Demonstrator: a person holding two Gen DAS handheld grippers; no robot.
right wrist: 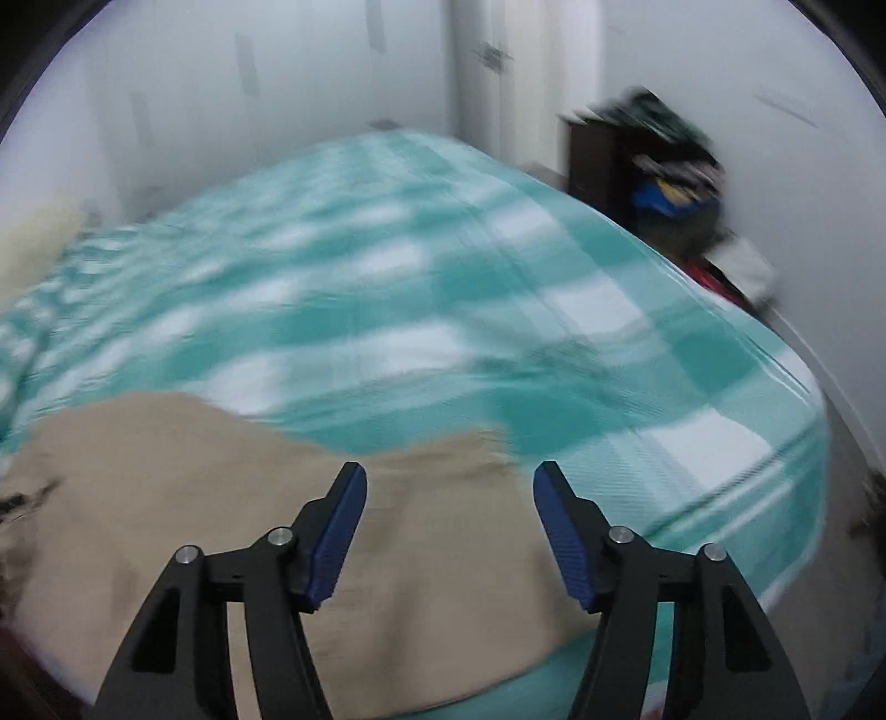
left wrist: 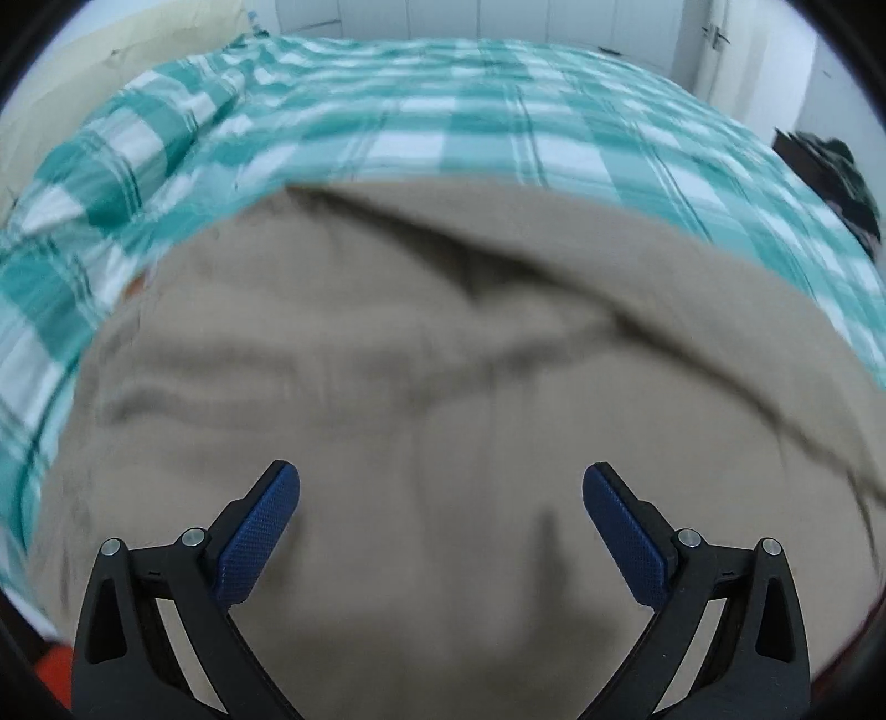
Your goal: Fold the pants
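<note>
Tan pants (left wrist: 421,376) lie folded over on a bed with a teal and white checked cover (left wrist: 443,127). In the left wrist view they fill the lower picture, with a diagonal fold ridge across the top. My left gripper (left wrist: 441,487) hovers above them, open, nothing between its blue pads (left wrist: 260,531). In the right wrist view the pants (right wrist: 232,498) cover the lower left. My right gripper (right wrist: 449,487) stands open over their right edge, with nothing between its pads. Both views are blurred by motion.
The checked bed cover (right wrist: 421,288) spreads beyond the pants. A cream pillow (right wrist: 33,243) lies at the far left. A dark shelf stacked with clothes (right wrist: 659,177) stands beside the bed's right edge, against white walls. A door with a handle (left wrist: 714,33) is far right.
</note>
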